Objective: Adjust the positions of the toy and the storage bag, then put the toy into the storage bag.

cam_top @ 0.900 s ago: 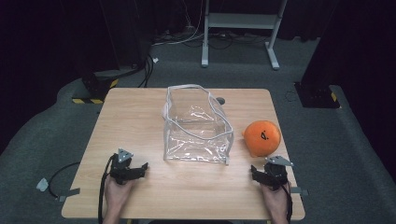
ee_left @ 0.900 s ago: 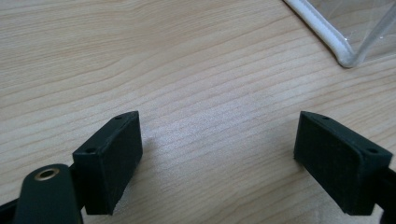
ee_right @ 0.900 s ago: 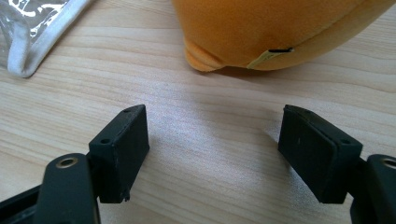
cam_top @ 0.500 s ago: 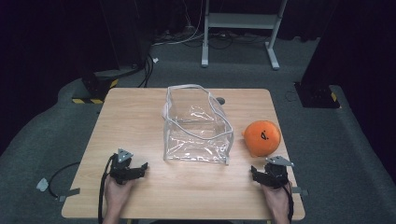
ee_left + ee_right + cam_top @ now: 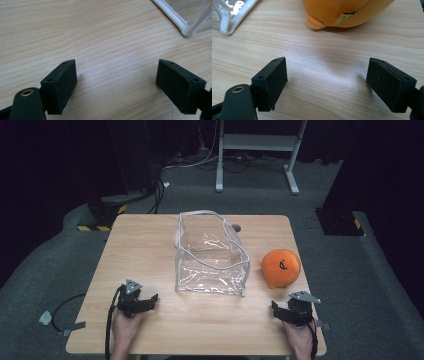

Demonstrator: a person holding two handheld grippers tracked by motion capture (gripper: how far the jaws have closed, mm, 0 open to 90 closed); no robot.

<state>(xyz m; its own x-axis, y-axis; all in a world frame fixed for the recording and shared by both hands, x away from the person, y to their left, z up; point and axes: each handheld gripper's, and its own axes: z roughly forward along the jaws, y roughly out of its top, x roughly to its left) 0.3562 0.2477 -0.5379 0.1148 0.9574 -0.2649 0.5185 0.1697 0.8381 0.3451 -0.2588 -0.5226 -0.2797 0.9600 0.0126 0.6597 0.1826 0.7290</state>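
My right claw (image 5: 281, 311) is resting wide apart, empty, on the surface (image 5: 150, 245), the ball (image 5: 281, 268) lying just ahead, nearer it than my left claw (image 5: 148, 301), also apart

Light wooden table (image 5: 150, 250), clear plastic bag (image 5: 210, 255) at centre, orange plush ball (image 5: 281, 268) right of it

Light falls from above onto the bench (image 5: 150, 245), which is evenly bright while the room around it sinks into near black. The high view is soft and slightly grainy. In both gripper views the wood grain is crisp, a pale sheen of glare lies between the jaws, and short soft shadows sit beneath them.
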